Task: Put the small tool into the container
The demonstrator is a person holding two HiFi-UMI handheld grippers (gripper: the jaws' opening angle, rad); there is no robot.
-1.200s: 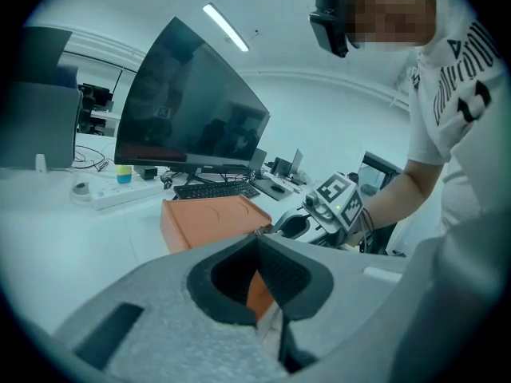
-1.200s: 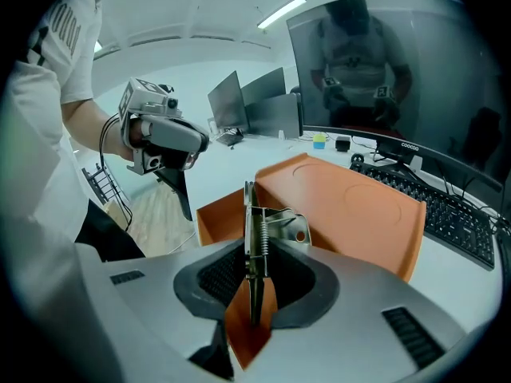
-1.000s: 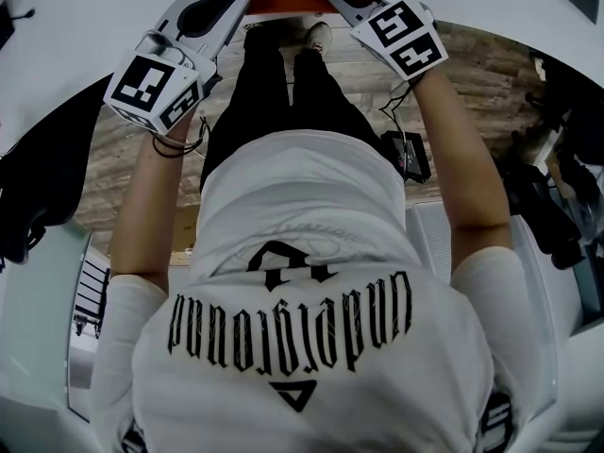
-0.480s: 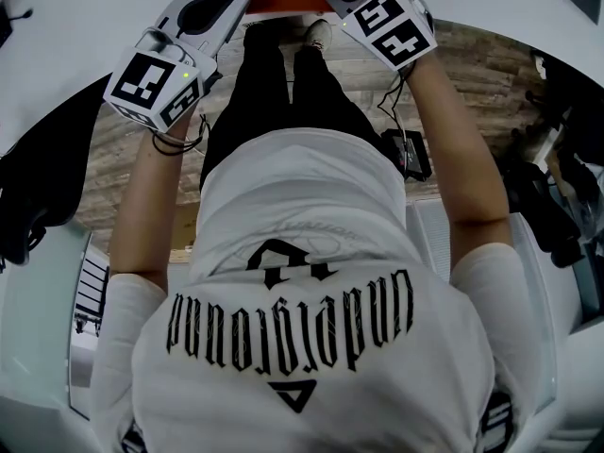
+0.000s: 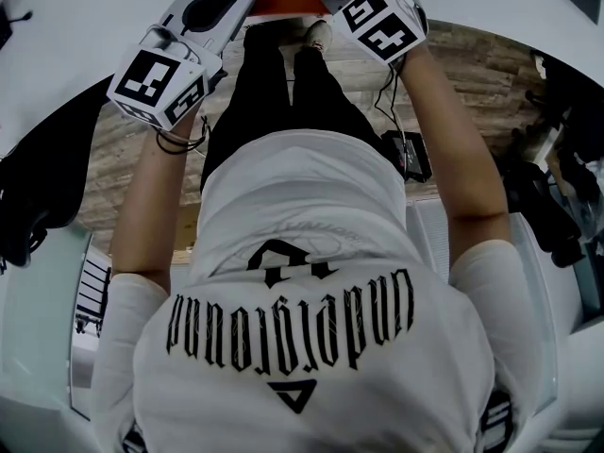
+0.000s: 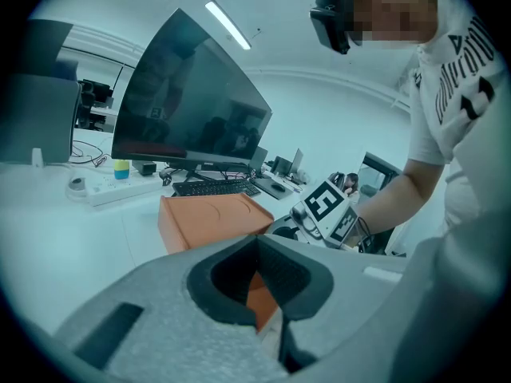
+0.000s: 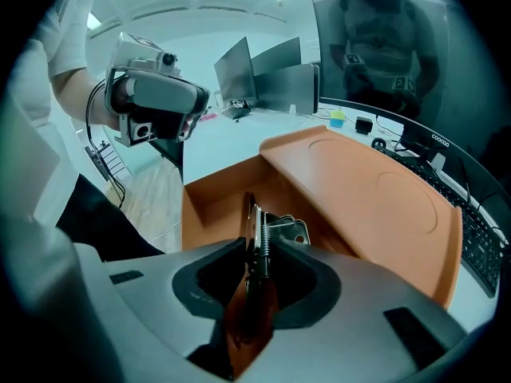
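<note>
While right gripper [image 7: 252, 290] clamps small tool [image 7: 260, 226], long axis along jaws — tip toward container [image 7: 209, 204], left gripper [image 6: 267, 325] closed.

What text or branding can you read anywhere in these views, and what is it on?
"underground": gothic lettering on the back of the person's white shirt, upside down in the head view.
"coocaa": small brand mark on the lower edge of a monitor in the right gripper view; the reading is not certain.
Keyboard key legends: too small to read.
</note>
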